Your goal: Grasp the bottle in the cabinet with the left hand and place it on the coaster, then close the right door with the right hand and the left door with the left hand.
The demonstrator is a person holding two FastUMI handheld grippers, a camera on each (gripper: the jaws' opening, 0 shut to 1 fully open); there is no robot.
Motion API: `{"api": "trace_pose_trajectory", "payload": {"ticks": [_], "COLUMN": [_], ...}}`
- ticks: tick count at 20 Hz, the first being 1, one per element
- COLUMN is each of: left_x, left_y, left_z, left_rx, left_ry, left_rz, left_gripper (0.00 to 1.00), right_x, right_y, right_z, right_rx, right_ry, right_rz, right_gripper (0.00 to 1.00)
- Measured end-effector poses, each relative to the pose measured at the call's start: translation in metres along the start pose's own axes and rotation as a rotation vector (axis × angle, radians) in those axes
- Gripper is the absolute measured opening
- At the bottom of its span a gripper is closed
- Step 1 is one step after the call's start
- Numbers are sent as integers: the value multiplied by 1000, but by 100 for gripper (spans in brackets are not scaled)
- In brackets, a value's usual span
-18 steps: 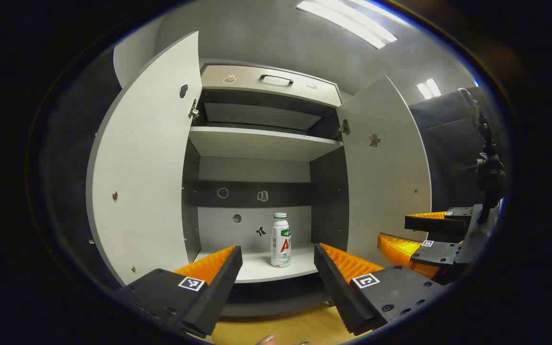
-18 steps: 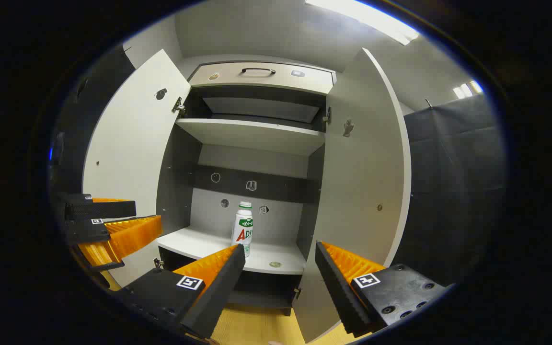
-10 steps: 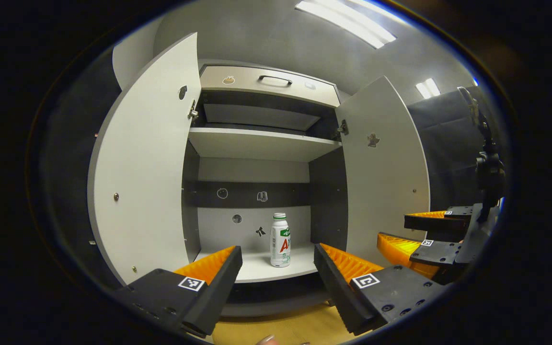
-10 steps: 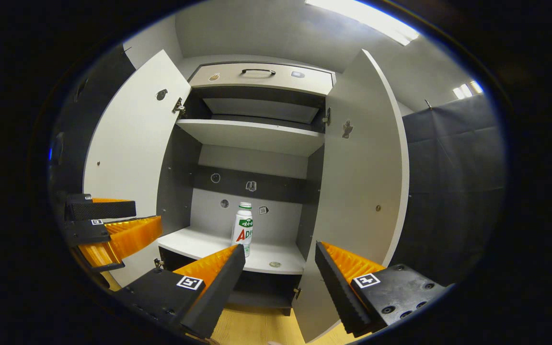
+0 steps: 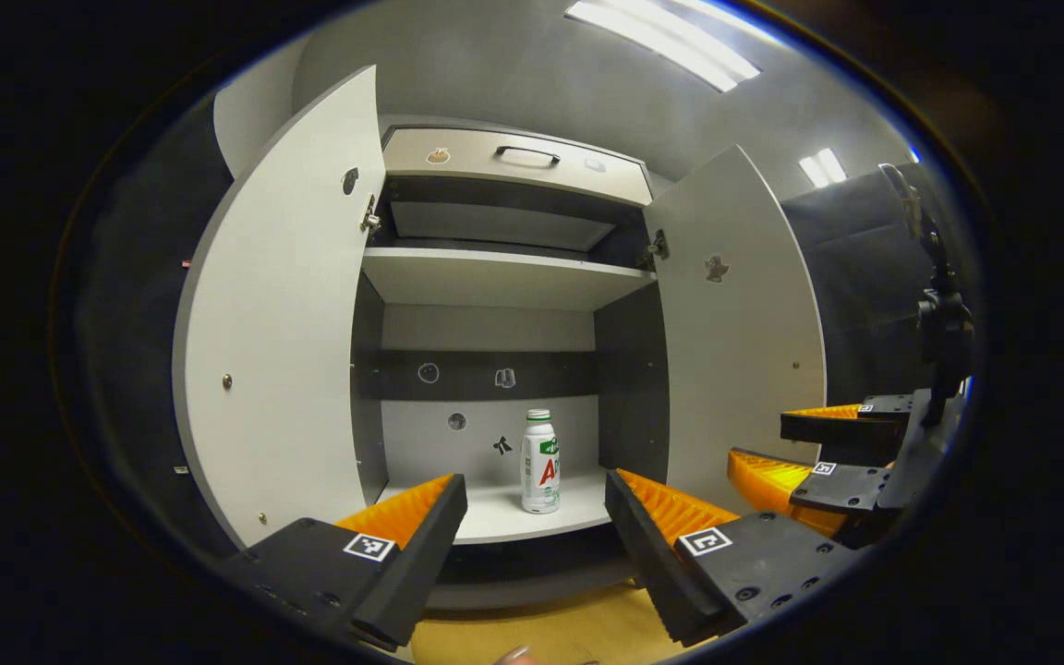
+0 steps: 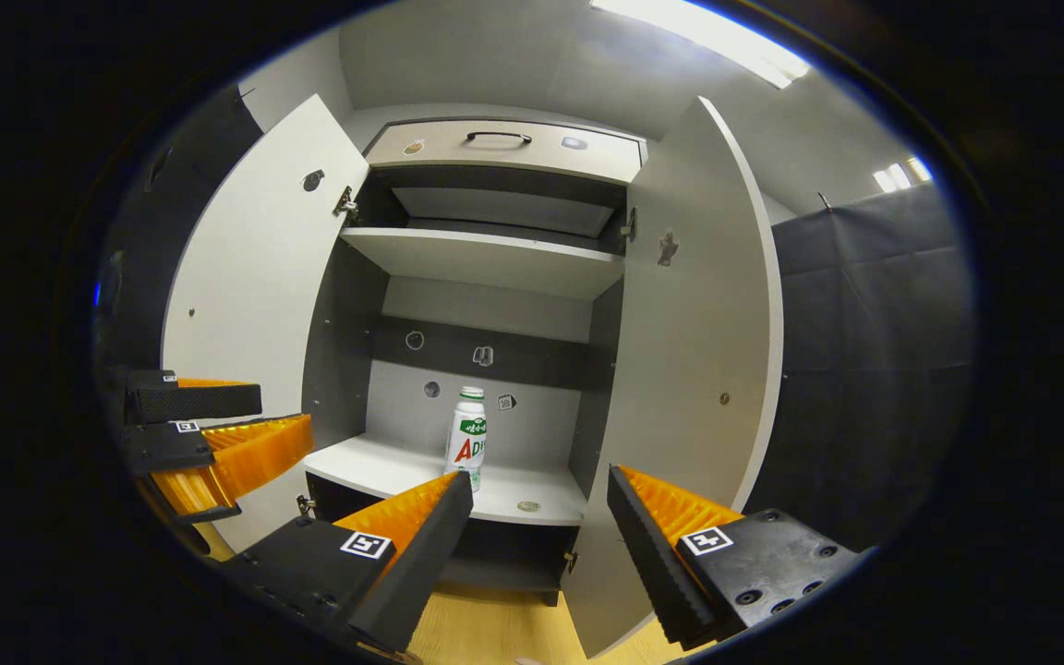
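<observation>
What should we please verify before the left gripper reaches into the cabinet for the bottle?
1. Small white bottle with green cap upright on the lower shelf: ok.
2. Left gripper open, fingers apart: ok.
3. Both pale grey cabinet doors, left and right, swung open: ok.
4. Path to bottle free: ok.
5. Right gripper open, off to the side: ok.
6. Coaster location: cannot tell.

Handled drawer (image 5: 515, 163) up top, ceiling lights (image 5: 661, 42), wooden floor (image 6: 495, 633).
</observation>
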State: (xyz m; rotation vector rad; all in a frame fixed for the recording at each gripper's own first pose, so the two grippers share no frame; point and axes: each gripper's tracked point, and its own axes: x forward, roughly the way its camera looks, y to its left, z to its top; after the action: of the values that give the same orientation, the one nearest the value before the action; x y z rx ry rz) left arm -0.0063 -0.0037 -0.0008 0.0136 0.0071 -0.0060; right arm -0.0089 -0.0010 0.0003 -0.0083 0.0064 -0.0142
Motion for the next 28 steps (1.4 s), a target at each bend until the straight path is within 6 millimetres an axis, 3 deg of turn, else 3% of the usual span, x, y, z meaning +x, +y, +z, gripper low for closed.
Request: {"api": "trace_pose_trajectory", "payload": {"ticks": [4, 8, 12, 14, 21, 28], "left_x": [3, 30, 82, 114, 229, 289], "left_y": [-3, -9, -10, -7, -12, -6], "left_z": [-5, -6, -17, -22, -55, -91], "left_rx": [-2, 2, -1, -1, 2, 11], "left_ry": [12, -7, -1, -1, 28, 66], "left_rz": [-25, -83, -101, -81, -50, -17], "left_gripper": [96, 99, 96, 92, 96, 95], "right_x": [-5, -8, -1, 10, 53, 81], "right_y": [0, -3, -4, -5, -13, -5], "right_z": [0, -7, -18, -22, -45, -55], "right_rx": [-3, -25, -50, -78, -52, -32], "right_ry": [8, 29, 45, 45, 79, 80], "right_rz": [-24, -62, -59, -41, 42, 100], "right_gripper": [97, 98, 97, 98, 98, 98]}}
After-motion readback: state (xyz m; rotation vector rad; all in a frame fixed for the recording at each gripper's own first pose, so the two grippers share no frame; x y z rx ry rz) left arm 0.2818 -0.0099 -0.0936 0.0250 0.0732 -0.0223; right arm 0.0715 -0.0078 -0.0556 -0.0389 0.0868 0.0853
